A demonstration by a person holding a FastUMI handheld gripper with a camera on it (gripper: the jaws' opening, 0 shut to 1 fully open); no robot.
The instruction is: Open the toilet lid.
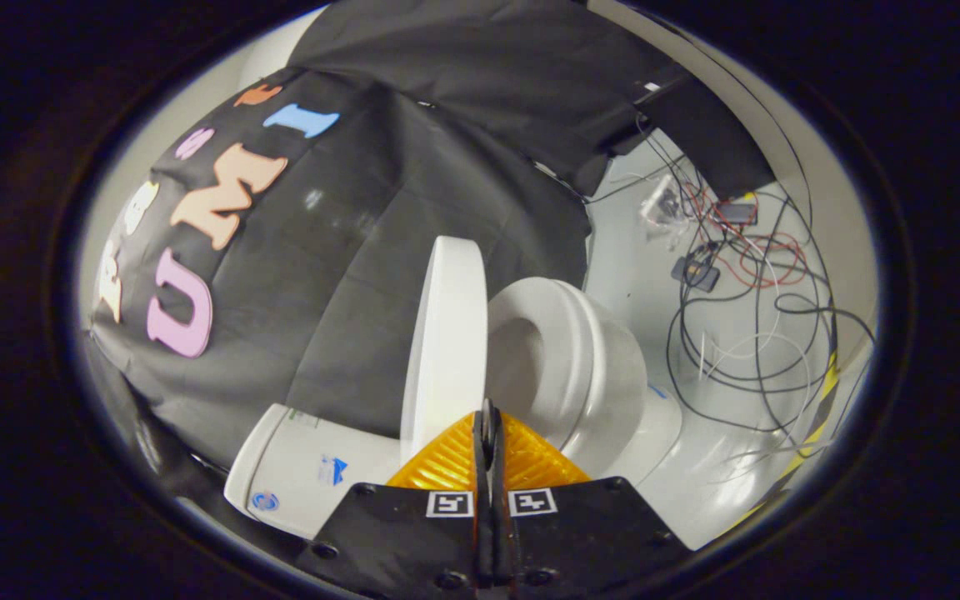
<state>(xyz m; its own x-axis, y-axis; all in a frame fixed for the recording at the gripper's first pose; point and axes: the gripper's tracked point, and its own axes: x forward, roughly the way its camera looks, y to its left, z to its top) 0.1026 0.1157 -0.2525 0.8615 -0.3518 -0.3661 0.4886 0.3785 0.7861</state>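
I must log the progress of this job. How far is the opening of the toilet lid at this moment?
Done, it seems: the toilet lid stands raised, away from the seat, and the bowl is open. In hand: nothing; the gripper is shut, fingers together with nothing between them, just before the lid's edge. Left: perhaps only to draw the gripper back.

White toilet lid [447, 333], seat [580, 333] and tank [305, 467]; black wall cloth [380, 250]; black, red and white cables [747, 317].

There is one toilet [580, 367] with one raised lid [447, 333], one tank [305, 467], and one gripper [488, 417], fingers closed together.
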